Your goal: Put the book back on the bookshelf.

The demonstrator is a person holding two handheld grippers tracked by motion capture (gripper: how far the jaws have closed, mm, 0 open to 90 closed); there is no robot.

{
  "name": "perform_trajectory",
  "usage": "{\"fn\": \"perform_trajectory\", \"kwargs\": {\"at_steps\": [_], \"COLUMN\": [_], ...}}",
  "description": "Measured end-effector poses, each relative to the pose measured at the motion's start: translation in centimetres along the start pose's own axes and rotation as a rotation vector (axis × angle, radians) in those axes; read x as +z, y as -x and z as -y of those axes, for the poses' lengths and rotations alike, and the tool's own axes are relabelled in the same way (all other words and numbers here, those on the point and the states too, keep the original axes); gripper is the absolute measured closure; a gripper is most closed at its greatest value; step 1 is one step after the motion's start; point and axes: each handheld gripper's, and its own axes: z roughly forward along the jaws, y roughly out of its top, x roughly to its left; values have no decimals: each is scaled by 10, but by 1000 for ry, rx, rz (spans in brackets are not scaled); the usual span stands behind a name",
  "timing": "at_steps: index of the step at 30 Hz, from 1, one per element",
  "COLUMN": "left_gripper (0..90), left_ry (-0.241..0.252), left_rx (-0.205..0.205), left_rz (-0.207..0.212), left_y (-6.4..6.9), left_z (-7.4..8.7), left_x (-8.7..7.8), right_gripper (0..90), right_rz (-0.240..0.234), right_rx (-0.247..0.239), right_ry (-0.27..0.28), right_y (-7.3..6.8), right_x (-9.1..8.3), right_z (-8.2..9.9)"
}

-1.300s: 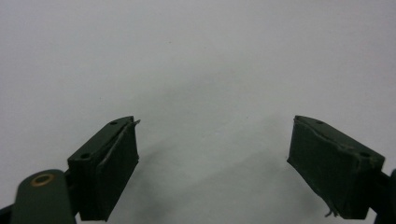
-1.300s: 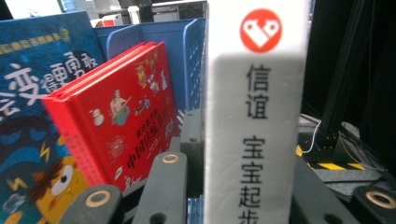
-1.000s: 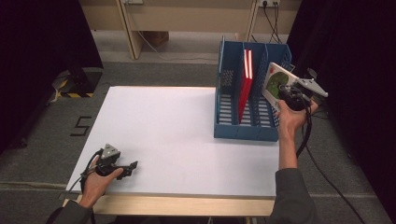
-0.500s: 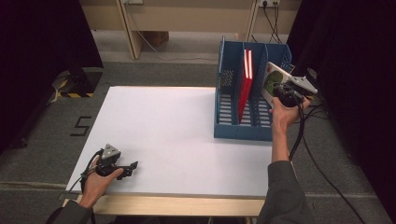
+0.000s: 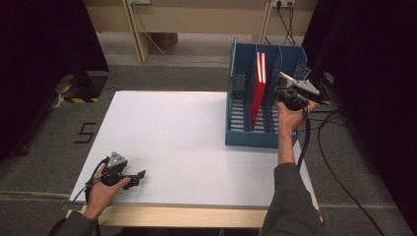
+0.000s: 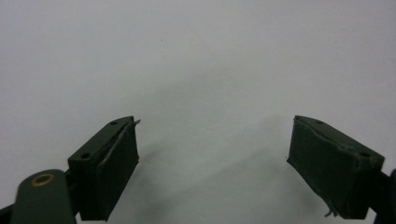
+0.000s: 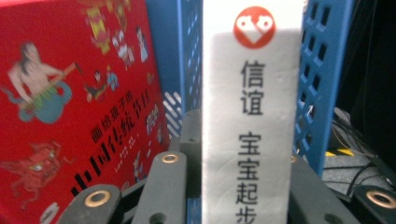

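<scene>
**Book lowered to the rack's right slot**

Book in my right claw [image 5: 291, 84] sits lower and closer to the blue perforated plastic file rack [image 5: 246, 135] than it did a second ago: then I held it up and out beyond the rack's right wall with its green-and-white cover showing, and now its edge faces the high view just above the rightmost compartment. I judge that the carry is over and the insertion is about to start; the book has not yet gone down between the dividers.

The right claw is clamped narrow on the thin white-spined picture book [image 7: 250, 116], whose spine stands upright between my jaws in the right gripper view, printed with black characters under a red badge. Just beside it, one compartment over, a red-covered picture book [image 7: 79, 102] already stands, leaning on a blue divider.

My right forearm reaches up along the tabletop's right edge, wrist raised, hand wrapped around the claw body at the rack's right wall. My left claw [image 5: 133, 177] rests low on the white tabletop [image 5: 172, 128] near its front left corner, jaws spread wide and empty, well apart from the rack.
</scene>
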Motion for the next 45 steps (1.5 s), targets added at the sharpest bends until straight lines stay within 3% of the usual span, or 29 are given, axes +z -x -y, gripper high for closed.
{"fn": "perform_trajectory", "kwargs": {"at_steps": [11,16,22,26,34,39,45], "left_gripper": [150,150,150,150,150,150,151], "left_ry": [2,-1,1,1,0,1,-3], "left_rx": [1,2,2,1,5,5,11], "left_rz": [-2,-3,-2,-2,-1,0,1], "left_y": [0,0,0,0,0,1,2], "left_z": [0,0,0,0,0,0,0], "left_x": [0,0,-1,0,-1,-1,0], "right_gripper": [749,741,732,731,712,708,702], "right_rz": [8,5,-3,-6,-28,-47,-76], "right_rx": [-15,-9,-18,-35,-24,-1,-5], "right_ry": [-69,-77,-124,-133,-158,-154,-177], "right_y": [-1,-3,-2,-3,-5,1,5], "right_x": [14,15,15,14,8,3,-8], "right_z": [9,10,13,13,13,16,19]}}
